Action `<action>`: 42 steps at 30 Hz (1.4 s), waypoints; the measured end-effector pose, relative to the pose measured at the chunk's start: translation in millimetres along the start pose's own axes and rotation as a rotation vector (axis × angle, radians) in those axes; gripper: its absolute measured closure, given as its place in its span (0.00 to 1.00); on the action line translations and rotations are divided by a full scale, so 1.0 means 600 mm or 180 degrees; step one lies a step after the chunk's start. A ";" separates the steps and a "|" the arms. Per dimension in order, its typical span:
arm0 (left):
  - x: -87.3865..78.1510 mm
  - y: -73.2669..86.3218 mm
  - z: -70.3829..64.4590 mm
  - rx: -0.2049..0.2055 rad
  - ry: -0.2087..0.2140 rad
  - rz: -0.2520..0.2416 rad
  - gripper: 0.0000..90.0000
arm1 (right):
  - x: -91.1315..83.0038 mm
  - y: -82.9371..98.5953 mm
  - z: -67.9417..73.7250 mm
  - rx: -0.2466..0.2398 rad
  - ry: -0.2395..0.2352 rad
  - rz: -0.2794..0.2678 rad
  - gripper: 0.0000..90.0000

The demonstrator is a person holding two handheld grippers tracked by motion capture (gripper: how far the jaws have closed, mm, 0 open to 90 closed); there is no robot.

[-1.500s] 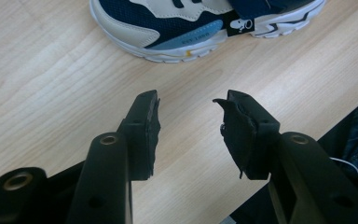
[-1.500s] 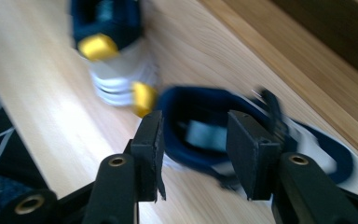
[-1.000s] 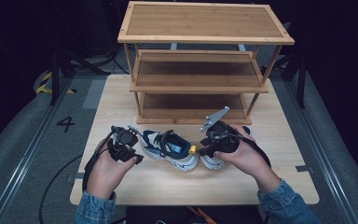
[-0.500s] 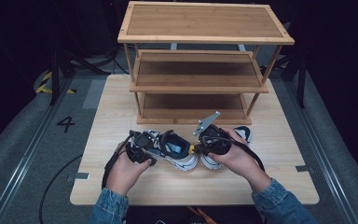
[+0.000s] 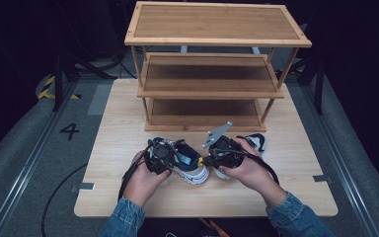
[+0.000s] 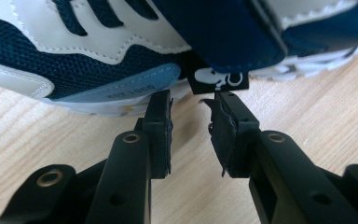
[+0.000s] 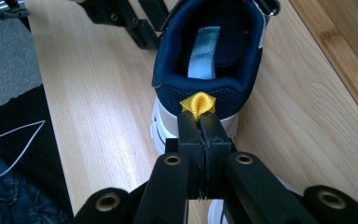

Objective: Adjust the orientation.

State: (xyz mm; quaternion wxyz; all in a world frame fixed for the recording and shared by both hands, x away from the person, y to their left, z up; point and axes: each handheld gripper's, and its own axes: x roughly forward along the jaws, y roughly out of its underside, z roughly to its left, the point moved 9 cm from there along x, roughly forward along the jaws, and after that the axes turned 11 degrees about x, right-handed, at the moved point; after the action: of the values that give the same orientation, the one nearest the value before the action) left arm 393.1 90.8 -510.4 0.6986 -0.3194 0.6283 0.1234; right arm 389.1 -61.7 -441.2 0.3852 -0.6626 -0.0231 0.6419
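From the high view, a person in denim sleeves works at a pale wooden surface (image 5: 128, 197), a pair of tongs in each hand. The left tongs (image 5: 164, 154) and right tongs (image 5: 211, 159) meet over a navy-and-white sneaker (image 5: 190, 165) lying near the front middle of the surface. A second sneaker (image 5: 255, 142) sits just behind the right hand, partly hidden. A three-tier bamboo shoe rack (image 5: 212, 64) stands at the back of the surface, its shelves bare.

In the left gripper view, the left tongs (image 6: 192, 122) stand partly open, their black jaws holding nothing. They are poised right at the side of the sneaker (image 6: 74, 60), just below a small black tag with white print (image 6: 218, 78) that hangs from a dark blue strap (image 6: 223, 37). The right-hand jaw tip is touching or nearly touching the tag's lower edge. The shoe's white sole rests on the wood.

In the right gripper view, the right tongs (image 7: 199, 122) are pressed tightly together on the yellow pull loop (image 7: 197, 103) at the sneaker's heel (image 7: 209, 51). The loop bunches up above the jaw tips. The shoe's opening faces the camera, showing a light blue insole strip (image 7: 203, 51). The left tongs (image 7: 135, 21) appear beyond, beside the shoe's far left side.
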 end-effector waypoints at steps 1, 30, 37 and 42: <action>0.000 -0.001 0.002 0.0003 -0.0026 -0.0014 0.76 | 0.000 0.000 0.004 -0.0003 -0.0017 -0.0013 1.00; -0.045 -0.044 0.020 -0.0019 -0.0179 -0.0420 0.63 | 0.009 -0.004 0.072 -0.0153 -0.0175 -0.0205 0.84; -0.091 -0.050 0.001 0.0128 -0.0133 -0.0564 0.56 | -0.039 -0.002 0.041 0.0016 -0.0050 -0.0389 0.74; -0.122 -0.051 -0.022 0.0295 -0.0071 -0.0518 0.53 | -0.078 0.009 0.004 0.0238 0.0072 -0.0514 0.71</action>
State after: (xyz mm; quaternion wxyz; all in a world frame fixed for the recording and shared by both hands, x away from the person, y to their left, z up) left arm 386.7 76.4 -431.4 0.7272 -0.3354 0.5975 0.0406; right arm 376.5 -88.7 -405.0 0.4604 -0.6509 -0.0481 0.6017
